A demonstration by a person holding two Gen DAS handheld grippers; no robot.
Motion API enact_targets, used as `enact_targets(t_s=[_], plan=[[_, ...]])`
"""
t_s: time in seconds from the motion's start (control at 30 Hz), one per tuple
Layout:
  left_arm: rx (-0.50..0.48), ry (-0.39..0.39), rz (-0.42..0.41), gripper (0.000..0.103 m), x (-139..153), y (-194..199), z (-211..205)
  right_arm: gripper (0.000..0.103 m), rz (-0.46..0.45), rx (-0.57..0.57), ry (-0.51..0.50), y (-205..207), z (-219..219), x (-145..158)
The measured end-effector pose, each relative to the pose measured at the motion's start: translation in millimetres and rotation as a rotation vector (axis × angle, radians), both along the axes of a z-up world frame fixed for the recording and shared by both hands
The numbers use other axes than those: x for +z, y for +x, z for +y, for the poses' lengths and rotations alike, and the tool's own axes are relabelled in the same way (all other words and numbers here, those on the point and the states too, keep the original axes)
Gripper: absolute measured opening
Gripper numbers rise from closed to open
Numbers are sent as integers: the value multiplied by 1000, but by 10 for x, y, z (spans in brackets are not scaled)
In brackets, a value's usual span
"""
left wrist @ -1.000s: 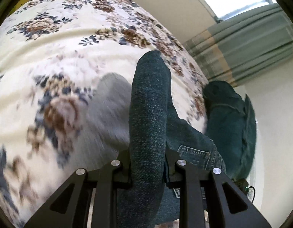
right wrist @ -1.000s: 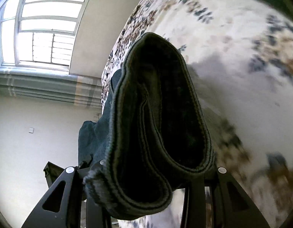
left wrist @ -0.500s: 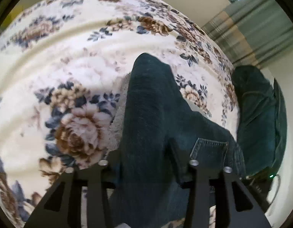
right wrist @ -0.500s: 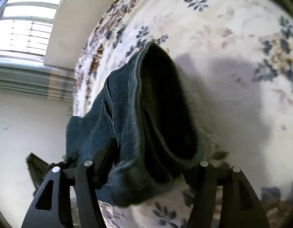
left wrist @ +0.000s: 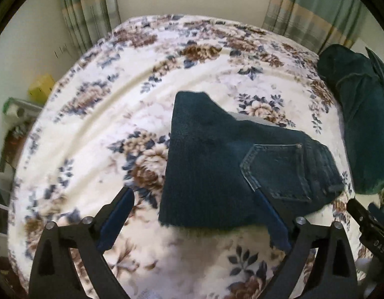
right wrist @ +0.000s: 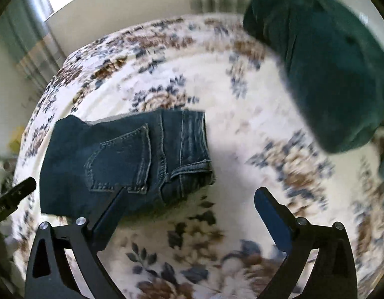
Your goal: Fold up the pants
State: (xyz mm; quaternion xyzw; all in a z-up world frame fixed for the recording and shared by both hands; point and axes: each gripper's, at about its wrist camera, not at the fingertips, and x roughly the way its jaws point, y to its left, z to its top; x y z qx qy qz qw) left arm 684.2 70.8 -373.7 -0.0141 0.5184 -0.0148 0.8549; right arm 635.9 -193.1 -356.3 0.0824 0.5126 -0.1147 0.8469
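Note:
The dark blue jeans lie folded into a compact stack on the floral bedspread, back pocket facing up. They also show in the right wrist view, left of centre. My left gripper is open and empty, just in front of the near edge of the jeans. My right gripper is open and empty, drawn back to the right of the waistband end. The tip of the other gripper shows at the edge of each view.
A pile of dark green clothes lies at the right side of the bed and shows large in the right wrist view. Curtains hang behind the bed. A yellow box and clutter stand off the bed's left edge.
Both grippers let go of the jeans and opened. The folded jeans now lie flat on the bed, and both grippers have pulled back and up from them.

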Motion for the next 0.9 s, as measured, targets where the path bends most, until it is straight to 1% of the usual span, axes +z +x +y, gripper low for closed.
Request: enact_targets(t_s=[0.03, 0.07, 0.1, 0.13, 0.17, 0.23, 0.27, 0.43, 0.47, 0.57, 0.7, 0.9], plan=[[-5, 6, -15, 98, 125, -98, -19, 103, -15, 4, -24, -86, 31, 138], [-5, 11, -24, 98, 200, -157, -28, 103, -29, 9, -30, -175, 68, 273], [-3, 20, -42, 98, 349, -277, -36, 103, -39, 12, -35, -267, 94, 408], [-1, 23, -52, 98, 440, -343, -45, 103, -50, 12, -41, -345, 108, 530], [4, 25, -66, 98, 585, -460, -49, 103, -69, 21, -43, -461, 127, 708], [6, 28, -95, 98, 820, -650, -71, 103, -96, 27, -55, -651, 156, 967], [6, 29, -107, 98, 938, -752, -86, 103, -114, 34, -56, -795, 169, 1154], [16, 36, -164, 98, 1543, -1361, -152, 103, -174, 58, -62, -1383, 228, 1862], [17, 37, -175, 98, 1657, -1481, -174, 103, -192, 72, -70, -1555, 258, 2054], [9, 44, -212, 98, 2038, -1921, -251, 103, -228, 100, -79, -1945, 305, 2448], [5, 46, -251, 98, 2446, -2458, -317, 103, -282, 131, -81, -2544, 330, 2982], [30, 41, -294, 98, 2905, -3131, -335, 103, -349, 152, -79, -3390, 265, 3692]])
